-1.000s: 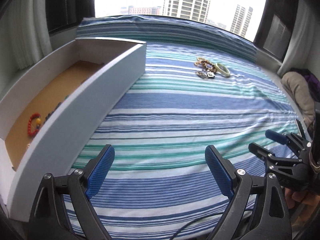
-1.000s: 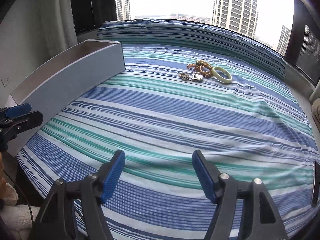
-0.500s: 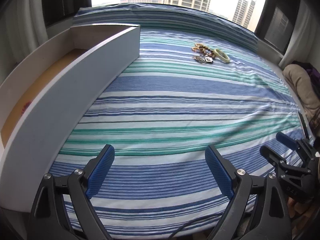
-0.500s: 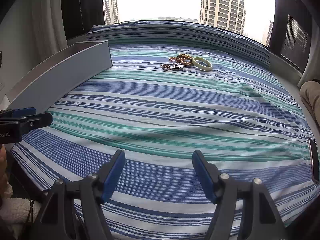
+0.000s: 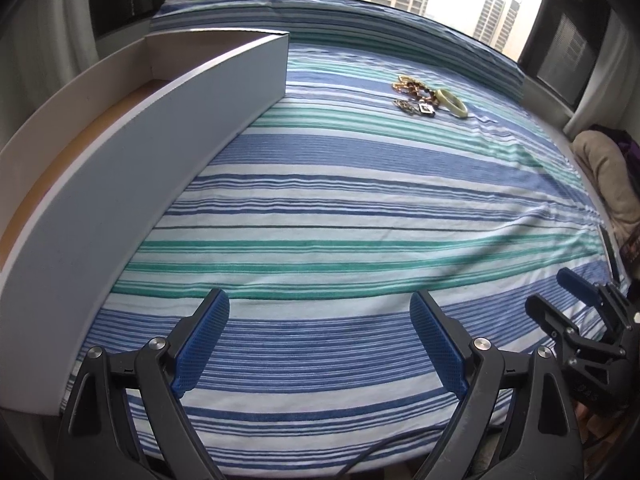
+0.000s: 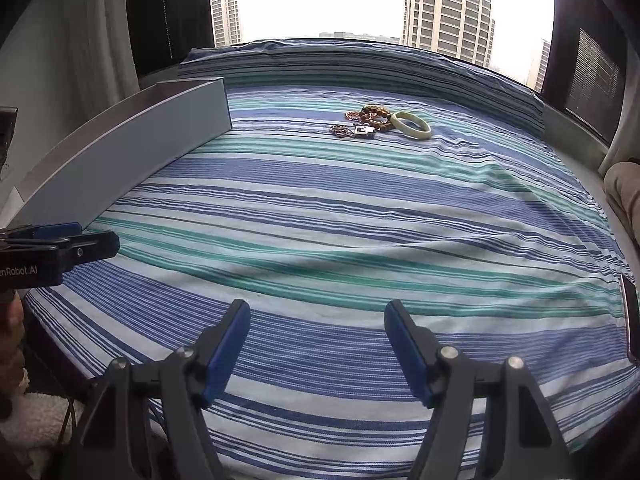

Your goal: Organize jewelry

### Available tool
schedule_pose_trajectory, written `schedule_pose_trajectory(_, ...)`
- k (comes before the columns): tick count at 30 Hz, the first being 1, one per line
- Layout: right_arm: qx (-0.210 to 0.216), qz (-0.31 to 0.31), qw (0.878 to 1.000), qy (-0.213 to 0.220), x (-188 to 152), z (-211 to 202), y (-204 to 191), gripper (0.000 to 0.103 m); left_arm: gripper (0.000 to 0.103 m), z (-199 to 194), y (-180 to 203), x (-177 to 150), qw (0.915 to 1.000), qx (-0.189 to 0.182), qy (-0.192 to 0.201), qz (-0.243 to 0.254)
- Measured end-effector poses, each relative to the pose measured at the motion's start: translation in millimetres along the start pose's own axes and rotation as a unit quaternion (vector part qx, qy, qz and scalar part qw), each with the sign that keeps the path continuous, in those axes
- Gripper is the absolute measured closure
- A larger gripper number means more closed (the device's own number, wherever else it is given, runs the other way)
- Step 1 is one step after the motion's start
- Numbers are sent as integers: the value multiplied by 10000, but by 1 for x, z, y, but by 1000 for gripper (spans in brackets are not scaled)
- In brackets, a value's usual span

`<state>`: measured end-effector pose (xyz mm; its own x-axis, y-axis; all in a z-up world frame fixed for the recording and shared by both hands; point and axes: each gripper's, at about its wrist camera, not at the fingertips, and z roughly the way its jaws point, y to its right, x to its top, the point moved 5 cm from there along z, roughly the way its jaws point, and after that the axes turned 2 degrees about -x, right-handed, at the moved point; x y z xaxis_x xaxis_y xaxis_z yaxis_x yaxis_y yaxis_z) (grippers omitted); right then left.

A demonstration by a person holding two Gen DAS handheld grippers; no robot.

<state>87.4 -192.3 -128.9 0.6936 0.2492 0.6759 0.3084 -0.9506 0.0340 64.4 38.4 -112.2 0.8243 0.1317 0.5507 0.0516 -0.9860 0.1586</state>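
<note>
Reaching for the pale bangle (image 6: 411, 124) at upper centre needs either hand-held gripper (image 6: 316, 344), both spread and empty, lowered squarely over its rim.

Black gripper (image 5: 320, 344), blue ribbed pads (image 5: 200, 344), silver screws

Light: daylight from window (image 6: 320, 0), sky overexposed | Shadows: soft | Focus: sharp | Edges: strong fisheye curvature, dark corner vignetting
</note>
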Motion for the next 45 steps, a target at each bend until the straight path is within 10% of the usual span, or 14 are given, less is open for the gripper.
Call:
schedule_pose_trajectory(13, 48, 254, 9996, -80, -3, 6, 18, 32, 11, 25, 20, 25, 9992, 6, -251, 323)
schedule_pose_trajectory(18, 82, 426, 9990, -52, -2, 5, 33, 32, 11, 41, 44, 75, 9966, -552, -327, 527)
schedule_pose_trajectory(25, 137, 691, 9975, -67, 0, 11, 54, 32, 11, 106, 105, 150, 9809, -1119, -470, 1521)
schedule_pose_trajectory(36, 221, 1039, 9942, -141, -6, 18, 82, 32, 27, 221, 143, 210, 9675, -912, -490, 2305)
schedule_pose_trajectory(38, 214, 1102, 9935, -182, -6, 22, 87, 32, 32, 226, 145, 209, 9639, -915, -379, 2470)
schedule_pose_trajectory(41, 184, 1200, 9924, -207, -6, 26, 95, 32, 75, 219, 142, 209, 9630, -1149, -109, 2437)
schedule_pose_trajectory(45, 162, 1300, 9912, -202, -4, 29, 103, 32, 80, 215, 131, 213, 9708, -1234, -82, 2054)
